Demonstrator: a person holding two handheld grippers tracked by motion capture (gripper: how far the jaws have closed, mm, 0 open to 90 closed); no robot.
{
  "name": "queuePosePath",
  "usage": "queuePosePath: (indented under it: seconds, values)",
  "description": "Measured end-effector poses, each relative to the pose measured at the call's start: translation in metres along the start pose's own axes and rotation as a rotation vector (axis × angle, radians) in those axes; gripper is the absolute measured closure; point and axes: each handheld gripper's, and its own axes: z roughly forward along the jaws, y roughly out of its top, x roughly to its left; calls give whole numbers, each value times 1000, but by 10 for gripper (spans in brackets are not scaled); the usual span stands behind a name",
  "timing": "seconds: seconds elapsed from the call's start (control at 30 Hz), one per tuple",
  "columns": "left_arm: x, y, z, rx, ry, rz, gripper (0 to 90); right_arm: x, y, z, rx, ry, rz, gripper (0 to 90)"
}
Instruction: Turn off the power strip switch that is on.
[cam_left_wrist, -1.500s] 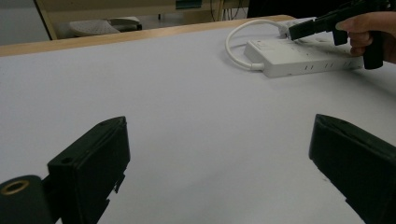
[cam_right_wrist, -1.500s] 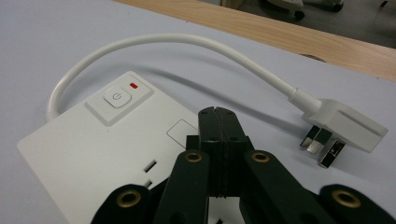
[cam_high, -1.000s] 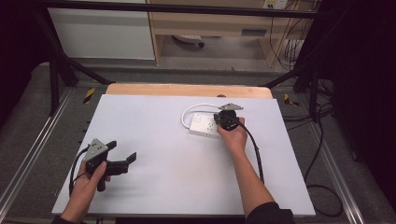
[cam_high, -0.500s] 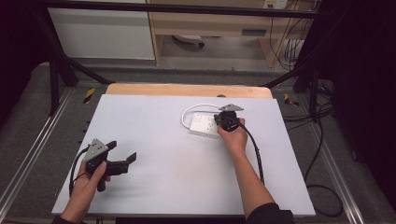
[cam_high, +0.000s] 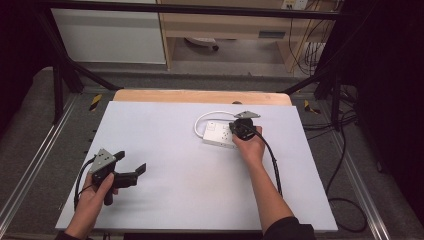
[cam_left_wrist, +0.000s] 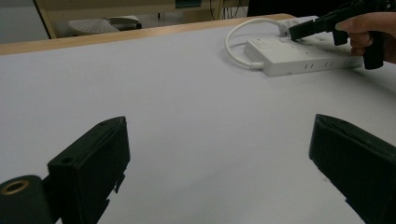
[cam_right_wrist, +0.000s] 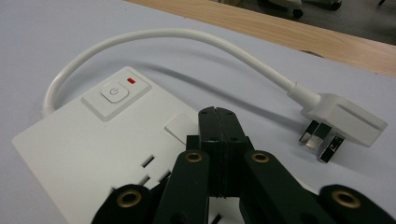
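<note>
Centre-right of the high view, the right gripper (cam_high: 239, 131), jaws pressed together, tips onto a flat white plastic power strip (cam_high: 218, 135) (power symbol on its button). Lower left, the left gripper (cam_high: 131, 168) gapes wide, held level.

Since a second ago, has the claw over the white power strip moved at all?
No. The right claw stays over the white power strip, at the same spot against the table's wooden edge.
</note>
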Motion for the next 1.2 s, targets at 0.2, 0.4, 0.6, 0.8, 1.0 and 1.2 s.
queuePosePath:
  seconds: [0.2,0.4,0.6,0.8,1.0,1.2]
  values:
    - [1,0,0,-3,1,-2,51,-1,1,1,3,0,13,900]
    - [0,0,0,-1,1,0,51,-3,3,-2,-7,-2,12,900]
    - [1,0,-1,0,3,1,51,-4,6,-6,-19,7,17,900]
    - [1,0,-1,-3,2,-2,51,-5,9,-10,-26,21,22,897]
    - [1,0,-1,0,2,1,51,-5,14,-16,-26,44,39,755]
    - [1,0,-1,2,3,1,51,-7,16,-20,-18,62,62,580]
